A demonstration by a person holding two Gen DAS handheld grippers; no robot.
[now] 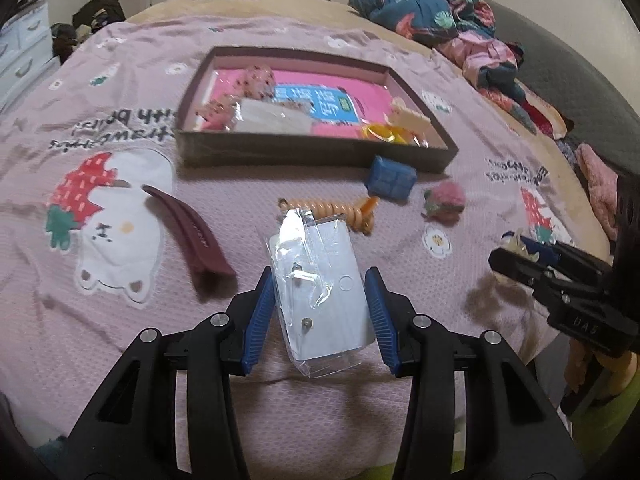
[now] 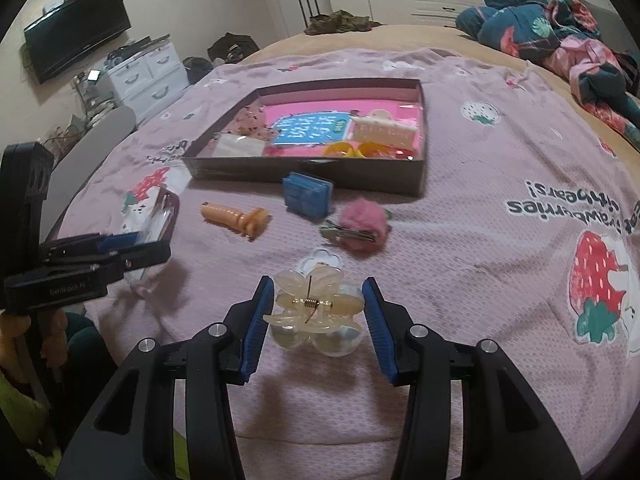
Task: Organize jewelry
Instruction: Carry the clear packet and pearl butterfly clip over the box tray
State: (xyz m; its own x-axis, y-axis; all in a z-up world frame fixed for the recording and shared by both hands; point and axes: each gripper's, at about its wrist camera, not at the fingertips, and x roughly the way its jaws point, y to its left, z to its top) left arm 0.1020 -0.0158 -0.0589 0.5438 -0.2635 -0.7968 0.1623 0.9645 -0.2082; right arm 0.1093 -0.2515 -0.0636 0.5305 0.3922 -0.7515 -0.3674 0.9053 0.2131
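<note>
My left gripper point(image 1: 320, 280) is shut on a clear plastic packet with a white earring card point(image 1: 320, 284), held above the bed. My right gripper point(image 2: 318, 288) is shut on a translucent cream flower hair claw point(image 2: 314, 314). The dark open box point(image 1: 200, 158) lies ahead and holds a pink card, a cream claw clip point(image 2: 380, 130), yellow rings point(image 2: 352, 150) and a packet. On the blanket lie a maroon hair clip point(image 1: 188, 236), an orange spiral tie point(image 1: 340, 210), a blue clip point(image 1: 390, 178) and a pink fuzzy clip point(image 1: 444, 200).
A pink printed blanket point(image 2: 500, 280) covers the bed. A pile of clothes point(image 2: 552, 28) lies at the far right. White drawers point(image 2: 148, 72) and a wall TV point(image 2: 76, 28) stand to the left of the bed.
</note>
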